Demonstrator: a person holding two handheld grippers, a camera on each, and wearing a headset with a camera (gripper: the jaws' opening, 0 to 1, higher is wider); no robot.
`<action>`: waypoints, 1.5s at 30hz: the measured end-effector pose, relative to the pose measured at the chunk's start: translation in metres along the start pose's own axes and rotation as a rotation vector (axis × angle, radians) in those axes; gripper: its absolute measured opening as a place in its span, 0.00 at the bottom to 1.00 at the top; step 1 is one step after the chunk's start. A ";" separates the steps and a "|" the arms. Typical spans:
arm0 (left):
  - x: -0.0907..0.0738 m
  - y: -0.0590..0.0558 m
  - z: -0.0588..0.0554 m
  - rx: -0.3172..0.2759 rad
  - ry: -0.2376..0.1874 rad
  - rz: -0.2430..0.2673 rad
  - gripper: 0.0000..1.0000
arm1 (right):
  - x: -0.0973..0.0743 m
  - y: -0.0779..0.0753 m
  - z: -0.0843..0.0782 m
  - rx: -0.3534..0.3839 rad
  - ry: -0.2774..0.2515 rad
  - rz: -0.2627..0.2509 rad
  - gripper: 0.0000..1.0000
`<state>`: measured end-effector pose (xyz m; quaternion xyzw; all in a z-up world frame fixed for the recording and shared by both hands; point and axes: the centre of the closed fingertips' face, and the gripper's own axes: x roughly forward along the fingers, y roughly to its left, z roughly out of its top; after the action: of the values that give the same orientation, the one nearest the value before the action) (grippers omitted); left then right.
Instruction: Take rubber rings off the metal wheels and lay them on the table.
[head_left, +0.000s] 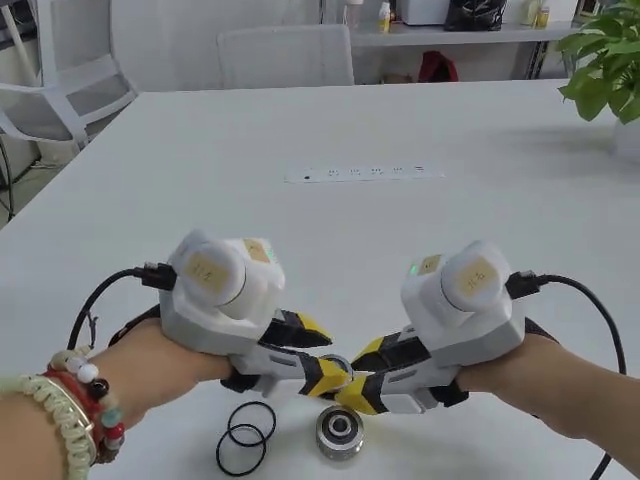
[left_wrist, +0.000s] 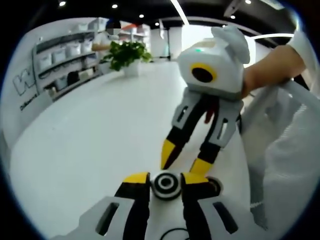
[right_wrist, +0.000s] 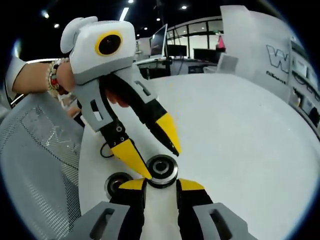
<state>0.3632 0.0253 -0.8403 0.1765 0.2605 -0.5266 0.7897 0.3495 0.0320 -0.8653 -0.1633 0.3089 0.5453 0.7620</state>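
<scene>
Two tongs meet over the bench's (head_left: 420, 230) near edge: our left tongs (left_wrist: 165, 178) are clenched on the wheel (left_wrist: 166, 185), its axle pointing at the right tongs (right_wrist: 161, 184), which stand parted just beside its rim, the nearer pair, we judge, for the pull.

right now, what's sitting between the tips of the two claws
A metal wheel: the left claw clamps it, and the tips of the open right claw sit right by it. The left gripper view shows this best.
</scene>
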 end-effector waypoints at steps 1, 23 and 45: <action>0.001 -0.001 -0.001 -0.003 -0.002 -0.001 0.25 | 0.000 0.000 0.000 0.002 -0.001 0.000 0.21; -0.001 -0.001 -0.008 -0.033 -0.025 0.012 0.14 | -0.001 -0.001 -0.002 0.007 0.007 0.008 0.15; -0.002 -0.002 -0.008 -0.037 -0.034 0.037 0.14 | -0.005 -0.010 -0.007 0.119 0.046 -0.034 0.00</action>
<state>0.3590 0.0303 -0.8459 0.1579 0.2535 -0.5098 0.8068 0.3559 0.0205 -0.8681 -0.1353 0.3553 0.5088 0.7723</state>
